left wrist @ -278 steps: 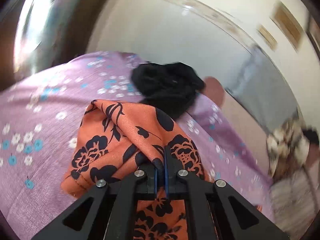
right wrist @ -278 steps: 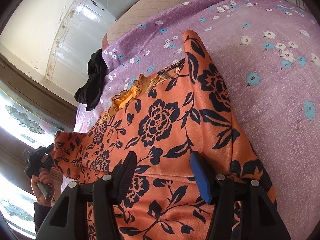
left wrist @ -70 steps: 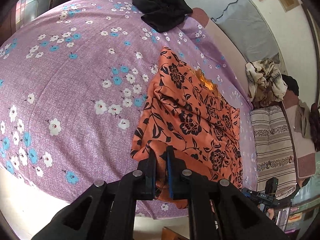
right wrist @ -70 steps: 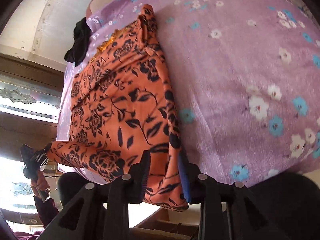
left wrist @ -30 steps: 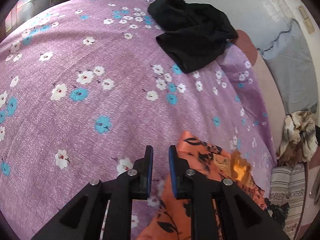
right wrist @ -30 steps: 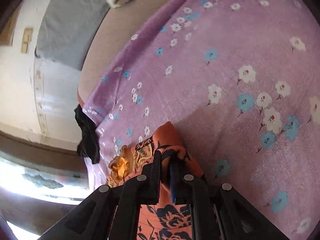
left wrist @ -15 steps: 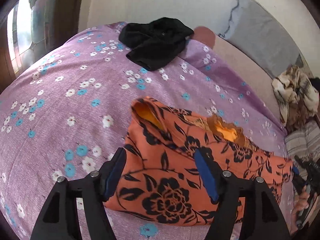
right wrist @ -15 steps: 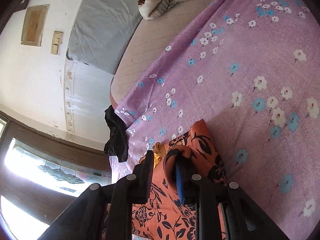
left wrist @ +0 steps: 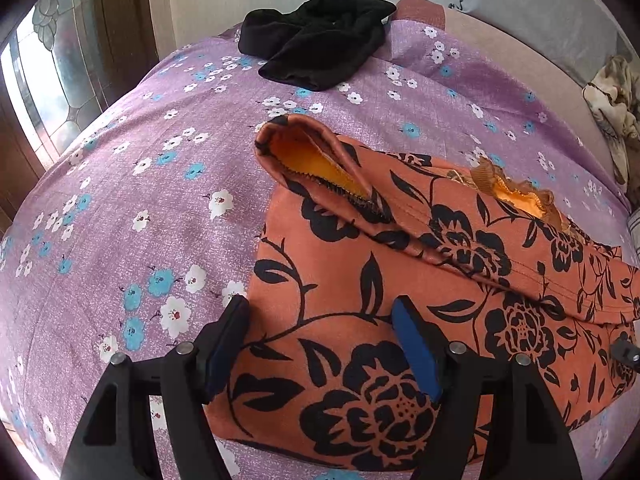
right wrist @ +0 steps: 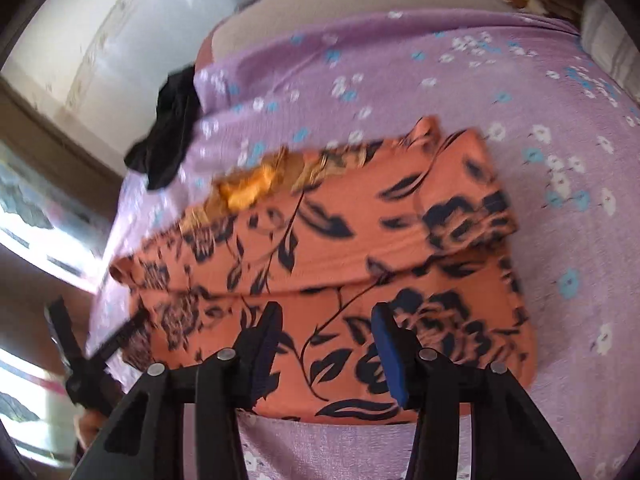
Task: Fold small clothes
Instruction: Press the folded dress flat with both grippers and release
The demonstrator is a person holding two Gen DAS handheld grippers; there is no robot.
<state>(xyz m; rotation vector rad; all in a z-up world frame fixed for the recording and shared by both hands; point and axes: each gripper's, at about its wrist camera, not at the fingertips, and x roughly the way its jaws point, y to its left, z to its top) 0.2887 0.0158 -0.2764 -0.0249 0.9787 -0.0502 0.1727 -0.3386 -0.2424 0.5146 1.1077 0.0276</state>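
An orange garment with black flowers (left wrist: 400,280) lies folded over on the purple flowered bedsheet (left wrist: 120,200). A sleeve end (left wrist: 312,156) gapes and shows its yellow lining. My left gripper (left wrist: 320,308) hovers over the garment's near left corner, open, and its pads touch no cloth. In the right wrist view the same garment (right wrist: 340,240) lies blurred. My right gripper (right wrist: 326,312) hangs above its near edge, its jaws opening with nothing pressed between them.
A crumpled black garment (left wrist: 320,44) lies at the far end of the bed, by the wall. A patterned glass window (left wrist: 52,80) stands to the left. A beige patterned cloth heap (left wrist: 612,100) lies at the far right. A hand with the other gripper (right wrist: 80,360) shows at the left.
Both grippers let go of the orange garment's carried edge and drew back toward its near side. Their jaws went from shut to open. The garment now lies folded over.
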